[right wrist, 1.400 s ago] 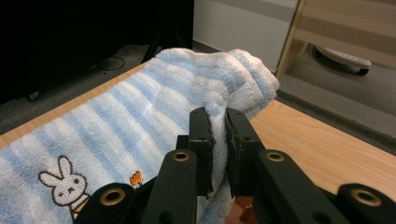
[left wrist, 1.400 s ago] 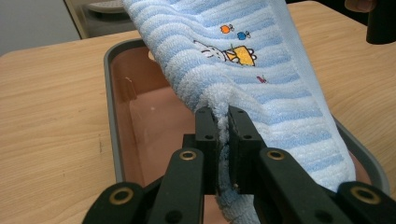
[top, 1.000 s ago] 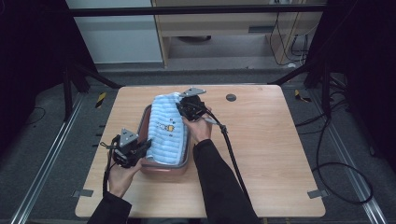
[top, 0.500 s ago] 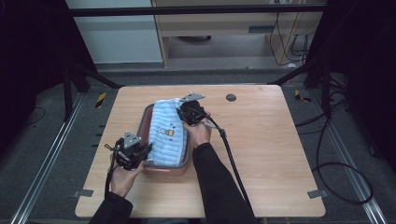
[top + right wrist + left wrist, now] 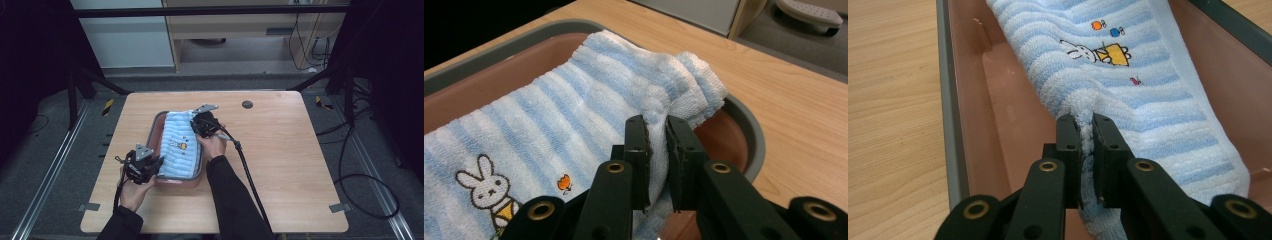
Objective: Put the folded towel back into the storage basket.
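1. Towel [image 5: 177, 147]: terry cloth, light blue and white stripes, with a small printed rabbit in an orange-yellow dress and tiny orange and blue motifs near the middle. Nap looks thick; stripes run across its width.
2. Location: the towel lies in a tray [image 5: 156, 131] with a reddish-brown inside and grey rim, left of the bench [image 5: 300, 160] centre, closer to the left edge than the right.
3. Long axis: the towel runs along the tray's length, from the near-left end toward the far edge of the bench, tilted slightly rightward at the far end. It covers most of the tray floor; a strip of bare floor shows along the tray's left wall in the left gripper view.
4. My left claw [image 5: 1086, 131]: jaws narrow, pinching a bunched fold at the towel's near end.
5. My right claw [image 5: 657, 131]: jaws narrow, pinching a gathered fold at the far end, where the cloth bunches up over the tray's rounded far corner.
6. Both hands enter from the near edge of the bench.
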Demonstrator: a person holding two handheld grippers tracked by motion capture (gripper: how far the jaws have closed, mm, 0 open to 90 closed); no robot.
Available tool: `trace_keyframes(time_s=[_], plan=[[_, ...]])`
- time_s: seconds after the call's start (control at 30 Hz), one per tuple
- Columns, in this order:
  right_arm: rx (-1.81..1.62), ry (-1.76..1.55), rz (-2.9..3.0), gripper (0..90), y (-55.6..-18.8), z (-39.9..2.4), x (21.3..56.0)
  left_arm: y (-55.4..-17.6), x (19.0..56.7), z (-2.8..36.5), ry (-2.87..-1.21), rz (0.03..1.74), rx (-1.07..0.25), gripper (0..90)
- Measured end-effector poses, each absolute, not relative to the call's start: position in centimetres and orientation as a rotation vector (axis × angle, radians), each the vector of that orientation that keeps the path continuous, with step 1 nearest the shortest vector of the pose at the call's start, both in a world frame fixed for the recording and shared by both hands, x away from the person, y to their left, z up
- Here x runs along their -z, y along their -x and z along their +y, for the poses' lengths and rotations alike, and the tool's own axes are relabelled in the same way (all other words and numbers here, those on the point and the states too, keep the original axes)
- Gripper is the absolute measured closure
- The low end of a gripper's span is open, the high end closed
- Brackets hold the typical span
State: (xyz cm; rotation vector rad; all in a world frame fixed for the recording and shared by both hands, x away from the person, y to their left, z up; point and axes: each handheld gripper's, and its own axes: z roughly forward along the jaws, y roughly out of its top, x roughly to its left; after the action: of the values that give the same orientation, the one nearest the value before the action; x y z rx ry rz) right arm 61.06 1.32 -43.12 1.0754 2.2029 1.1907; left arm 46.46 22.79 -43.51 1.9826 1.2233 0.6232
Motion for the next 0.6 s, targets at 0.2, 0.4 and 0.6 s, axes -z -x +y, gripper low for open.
trace_keyframes(time_s=[0.2, 0.4, 0.6], plan=[[-1.153, -1.068, 2.236, 78.7, -61.2, 1.7, 43.8, -46.5, 43.6, 22.8, -1.986, 1.233, -0.623, 81.8], [-1.132, -1.054, 2.235, 64.3, -61.0, 1.6, 43.8, -46.7, 43.4, 23.1, -1.960, 1.240, -0.637, 71.0], [-1.181, -1.052, 2.183, 55.3, -60.5, 0.9, 42.7, -46.4, 42.6, 23.4, -1.916, 1.228, -0.657, 62.4]])
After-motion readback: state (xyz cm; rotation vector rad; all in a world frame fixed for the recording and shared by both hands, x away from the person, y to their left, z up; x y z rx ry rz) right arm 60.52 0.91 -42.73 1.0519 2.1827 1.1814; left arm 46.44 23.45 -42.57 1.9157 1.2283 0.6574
